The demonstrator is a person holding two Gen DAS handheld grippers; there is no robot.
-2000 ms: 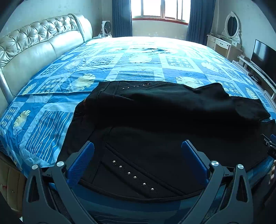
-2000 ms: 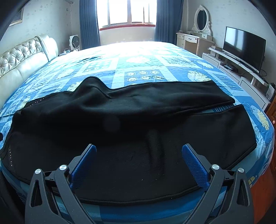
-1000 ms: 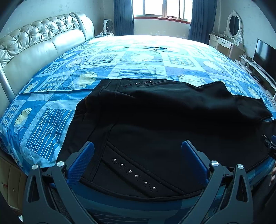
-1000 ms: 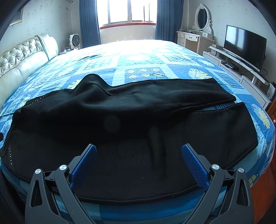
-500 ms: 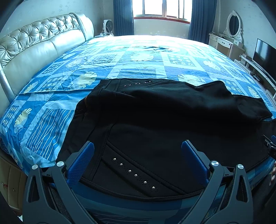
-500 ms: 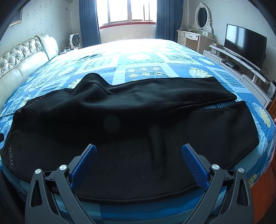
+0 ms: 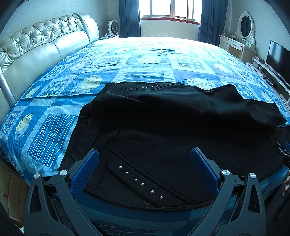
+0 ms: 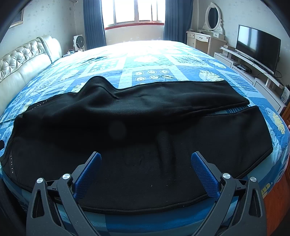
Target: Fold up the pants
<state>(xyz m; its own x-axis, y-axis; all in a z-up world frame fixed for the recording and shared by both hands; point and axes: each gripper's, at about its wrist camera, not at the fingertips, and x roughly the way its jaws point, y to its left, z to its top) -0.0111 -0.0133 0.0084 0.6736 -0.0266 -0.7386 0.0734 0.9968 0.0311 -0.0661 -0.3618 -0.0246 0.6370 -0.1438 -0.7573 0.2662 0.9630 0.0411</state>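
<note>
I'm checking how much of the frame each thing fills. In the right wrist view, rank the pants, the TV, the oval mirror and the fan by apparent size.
1. Pants, by far the largest, and nearest the camera.
2. TV.
3. Mirror and fan look roughly alike, so no ranking between them; both stand far off, at the far wall.

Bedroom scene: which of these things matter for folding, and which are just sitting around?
Part of the job:
- black studded fabric pants
- blue patterned bedspread under them
- left gripper, open
- right gripper, open

Just lying about:
- black flat television
- white oval-mirrored dressing table
- small white fan
- tufted cream leather headboard
</note>
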